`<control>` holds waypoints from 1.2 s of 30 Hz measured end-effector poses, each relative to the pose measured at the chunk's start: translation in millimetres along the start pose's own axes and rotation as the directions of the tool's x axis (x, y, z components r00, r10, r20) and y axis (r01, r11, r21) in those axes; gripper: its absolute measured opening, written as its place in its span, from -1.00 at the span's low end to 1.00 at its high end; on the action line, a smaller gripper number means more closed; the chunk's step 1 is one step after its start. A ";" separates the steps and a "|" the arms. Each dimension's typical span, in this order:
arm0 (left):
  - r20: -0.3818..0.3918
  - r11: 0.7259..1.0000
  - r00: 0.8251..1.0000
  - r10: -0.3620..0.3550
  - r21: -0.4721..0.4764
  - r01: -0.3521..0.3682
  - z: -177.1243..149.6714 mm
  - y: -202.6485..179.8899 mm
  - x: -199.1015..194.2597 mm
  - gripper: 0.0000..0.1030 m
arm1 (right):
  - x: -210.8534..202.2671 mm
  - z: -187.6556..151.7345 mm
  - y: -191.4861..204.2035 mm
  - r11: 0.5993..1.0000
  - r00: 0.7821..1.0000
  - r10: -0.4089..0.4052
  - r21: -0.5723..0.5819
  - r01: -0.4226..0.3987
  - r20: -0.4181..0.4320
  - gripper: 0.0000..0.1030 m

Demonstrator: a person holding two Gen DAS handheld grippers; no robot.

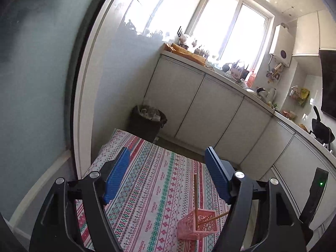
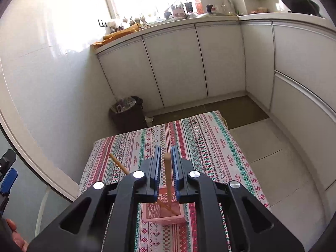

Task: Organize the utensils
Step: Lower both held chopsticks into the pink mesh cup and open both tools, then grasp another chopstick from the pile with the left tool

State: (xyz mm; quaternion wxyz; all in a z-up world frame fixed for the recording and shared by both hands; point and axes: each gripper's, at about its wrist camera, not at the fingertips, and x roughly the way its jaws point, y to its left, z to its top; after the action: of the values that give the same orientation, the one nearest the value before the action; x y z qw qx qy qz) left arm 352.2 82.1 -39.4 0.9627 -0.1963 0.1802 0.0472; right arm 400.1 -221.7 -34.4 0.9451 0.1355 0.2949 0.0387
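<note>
A pink slotted basket stands on the patterned tablecloth. Two wooden chopsticks stand in it. One chopstick is nearly upright; the other chopstick leans outward. My right gripper is directly over the basket, its blue pads narrowly apart around the upright chopstick's top with thin gaps showing. My left gripper is wide open with nothing between its pads, up and to the left of the basket; one of its blue fingers shows at the right wrist view's left edge.
A dark waste bin sits on the floor beyond the table's far edge. White cabinets under a cluttered counter run along the back and right. A hand shows at the lower left.
</note>
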 end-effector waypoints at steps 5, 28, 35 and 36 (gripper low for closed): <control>0.009 1.000 1.000 -0.015 0.025 0.015 -2.8 -3.6 -3.8 0.60 | -30.9 4.5 -5.0 0.999 0.995 0.022 0.047 -0.027 0.094 0.16; -0.554 0.259 0.833 -0.020 0.801 0.539 -263.2 -162.8 5.4 0.46 | -136.8 -114.4 -187.8 0.751 0.772 -0.634 0.204 0.628 -0.045 0.87; -0.738 0.122 0.658 0.151 0.674 0.728 -332.1 -197.1 38.5 -0.36 | -140.8 -118.9 -222.4 0.747 0.793 -0.598 0.278 0.603 -0.112 0.87; -0.768 0.114 0.616 0.177 0.638 0.762 -337.9 -197.1 42.4 -0.36 | -139.3 -119.6 -226.7 0.748 0.795 -0.594 0.281 0.602 -0.122 0.87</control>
State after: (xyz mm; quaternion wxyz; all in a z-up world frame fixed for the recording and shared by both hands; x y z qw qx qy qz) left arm 312.5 -231.6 -273.7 0.6870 0.4173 0.4626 -0.3741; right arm 215.9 -432.8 -115.8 0.8711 0.1780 0.3367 -0.3100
